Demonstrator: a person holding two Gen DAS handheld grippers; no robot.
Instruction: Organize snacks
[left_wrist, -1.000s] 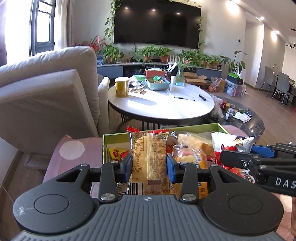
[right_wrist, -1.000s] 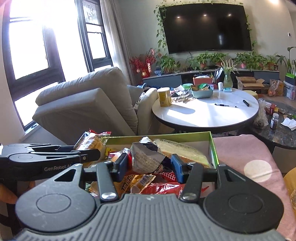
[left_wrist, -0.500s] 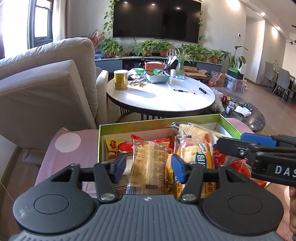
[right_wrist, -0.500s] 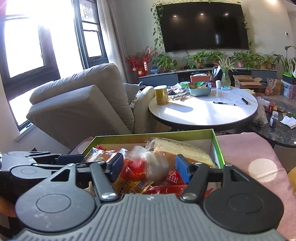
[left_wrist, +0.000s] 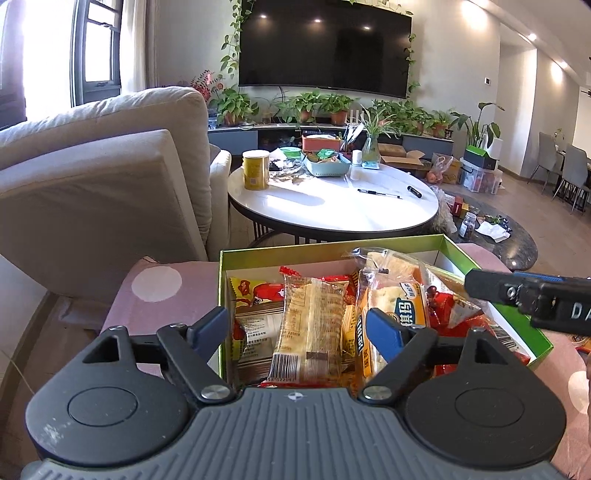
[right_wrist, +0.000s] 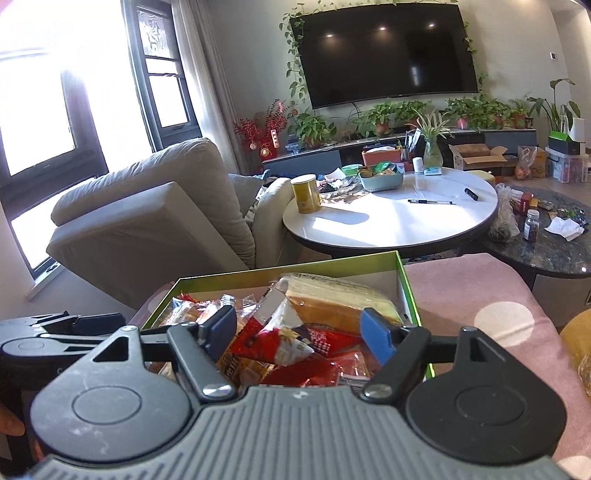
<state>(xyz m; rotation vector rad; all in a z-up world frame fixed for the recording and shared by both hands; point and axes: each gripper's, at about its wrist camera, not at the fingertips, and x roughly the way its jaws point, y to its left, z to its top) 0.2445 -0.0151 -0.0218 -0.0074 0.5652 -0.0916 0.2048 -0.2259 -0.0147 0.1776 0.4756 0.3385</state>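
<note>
Opening over the green box (left_wrist: 491, 269), your left tool (left_wrist: 295, 328) lets the biscuit packet (left_wrist: 310, 325) lie flat among the snacks, while your right tool (right_wrist: 299, 332) hovers open, gripping nothing.

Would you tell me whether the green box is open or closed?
Open: the green box has no lid on it, and snack packets lie exposed inside, filling most of it.

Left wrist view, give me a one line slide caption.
Left gripper opening above a clear-wrapped pastry lying in the green snack box.
</note>
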